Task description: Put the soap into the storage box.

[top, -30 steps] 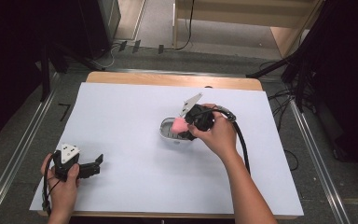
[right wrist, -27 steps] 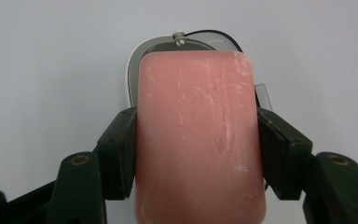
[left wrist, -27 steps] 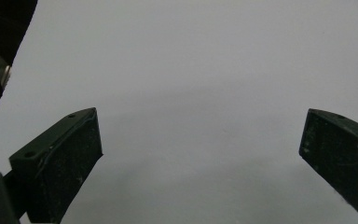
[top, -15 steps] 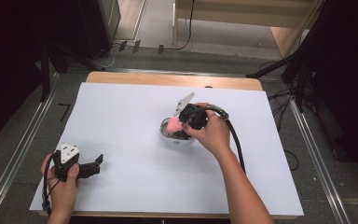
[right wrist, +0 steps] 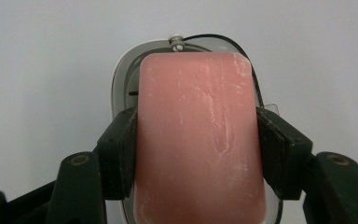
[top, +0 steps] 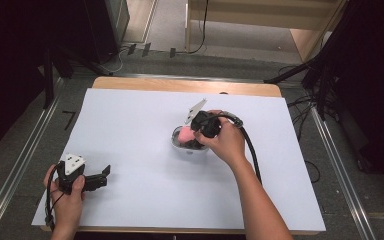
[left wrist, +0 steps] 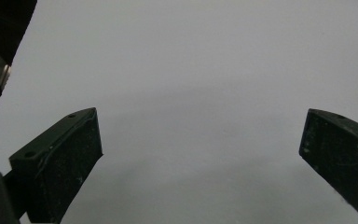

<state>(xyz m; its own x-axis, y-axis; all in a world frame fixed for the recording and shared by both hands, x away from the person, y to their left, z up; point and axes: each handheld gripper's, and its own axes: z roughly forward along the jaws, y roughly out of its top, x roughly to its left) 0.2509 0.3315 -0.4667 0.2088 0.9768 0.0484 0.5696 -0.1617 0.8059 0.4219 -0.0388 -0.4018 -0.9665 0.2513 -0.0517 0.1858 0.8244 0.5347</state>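
Observation:
A pink bar of soap [right wrist: 198, 140] sits clamped between the jaws of my right gripper [right wrist: 196, 140], held just over a clear oval soap dish [right wrist: 121, 84]. From above, the soap [top: 185, 134] and the dish [top: 180, 145] lie at the table's middle, with my right gripper [top: 192, 134] angled down onto them. My left gripper [top: 105, 176] rests near the front left corner of the table, open, with nothing but white surface between its fingers [left wrist: 58, 158].
The table is covered by a white sheet [top: 130, 125], with a wooden edge at the back. A black cable [top: 250, 150] trails from the right gripper along the forearm. Metal rails and dark floor flank the table.
My right gripper has shifted slightly left and down with the soap, closer over the dish. The left gripper has stayed put.

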